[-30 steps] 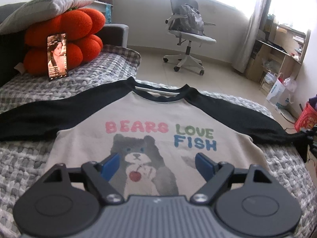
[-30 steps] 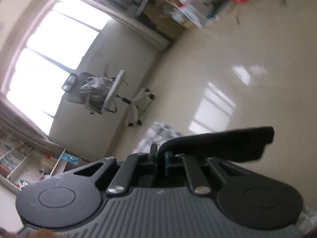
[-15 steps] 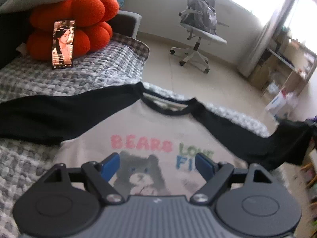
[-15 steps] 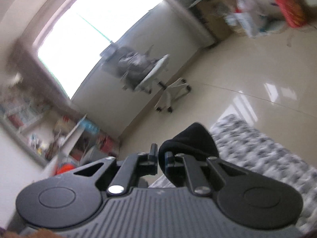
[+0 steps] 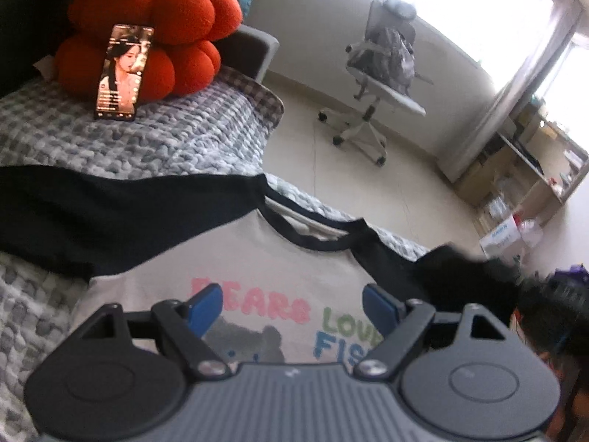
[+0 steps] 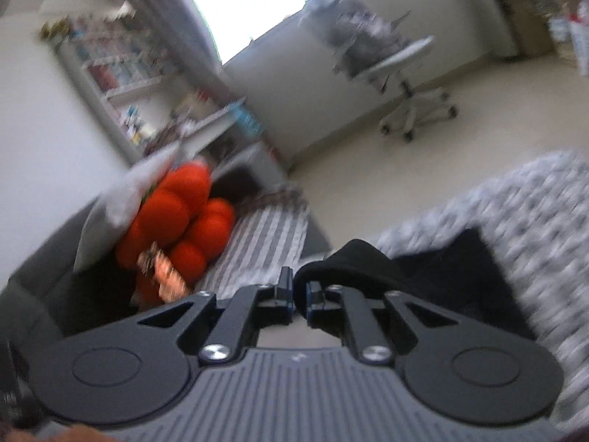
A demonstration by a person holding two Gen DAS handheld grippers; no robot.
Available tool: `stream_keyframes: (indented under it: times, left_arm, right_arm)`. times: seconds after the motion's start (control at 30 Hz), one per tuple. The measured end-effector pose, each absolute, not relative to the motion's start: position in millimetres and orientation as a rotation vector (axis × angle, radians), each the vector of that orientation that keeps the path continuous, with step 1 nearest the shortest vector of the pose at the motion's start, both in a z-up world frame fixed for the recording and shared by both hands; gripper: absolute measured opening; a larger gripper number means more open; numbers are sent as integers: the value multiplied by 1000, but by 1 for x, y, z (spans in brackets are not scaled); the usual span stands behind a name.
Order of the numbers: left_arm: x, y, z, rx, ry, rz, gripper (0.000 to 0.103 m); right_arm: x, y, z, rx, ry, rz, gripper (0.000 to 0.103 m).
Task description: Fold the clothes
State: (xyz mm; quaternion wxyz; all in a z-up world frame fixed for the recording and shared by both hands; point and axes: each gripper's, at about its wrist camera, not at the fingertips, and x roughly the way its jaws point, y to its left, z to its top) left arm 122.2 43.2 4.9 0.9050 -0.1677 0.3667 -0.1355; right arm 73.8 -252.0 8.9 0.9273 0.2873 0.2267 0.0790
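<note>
Cream raglan T-shirt (image 5: 257,258) with black sleeves and a printed bear lies face up on the grey-and-white knitted blanket (image 5: 158,143) covering the bed, hem toward me and collar toward the bed's far edge. I judge the step in hand to be the first fold: bringing the right sleeve in over the chest.

Nearest, my left gripper (image 5: 292,307) hangs over the lower chest with its blue-padded jaws spread wide and nothing between them; the pink and green lettering shows in the gap.

My right gripper (image 6: 300,294) has its jaws pinched nearly together on the cuff of the black right sleeve (image 6: 353,261), which bunches up over the fingertips, while the rest of that sleeve trails back to the blanket near the bed's right edge. In the left view the lifted sleeve shows as a dark blur just beside the shirt's right shoulder.

Next, I reckon, the cuff needs carrying across and laying flat on the print before I let go.

The left sleeve (image 5: 92,221) lies stretched toward the bed's left edge. Beyond it, at the far left corner, sits an orange plush cushion (image 5: 154,37).
</note>
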Motion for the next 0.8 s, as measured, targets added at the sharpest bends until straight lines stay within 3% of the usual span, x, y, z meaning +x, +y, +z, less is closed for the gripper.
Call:
stream_keyframes:
  times: [0.27, 0.4, 0.47, 0.5, 0.53, 0.8]
  left_arm:
    - [109, 21, 0, -173, 674, -255, 84]
    - [107, 17, -3, -113, 665, -211, 84]
    - [107, 16, -4, -83, 656, -187, 84]
    - [107, 14, -4, -66, 651, -178, 84]
    - [106, 12, -5, -51, 646, -172, 84]
    - [93, -20, -10, 82, 612, -225, 84]
  right_arm:
    - [91, -206, -49, 517, 799, 225, 16]
    - [91, -206, -50, 493, 844, 245, 17]
    - [89, -207, -44, 472, 871, 273, 30]
    - [86, -211, -39, 477, 875, 297, 52]
    - [82, -214, -33, 481, 879, 321, 64]
    - [68, -249, 8, 553, 769, 308, 70]
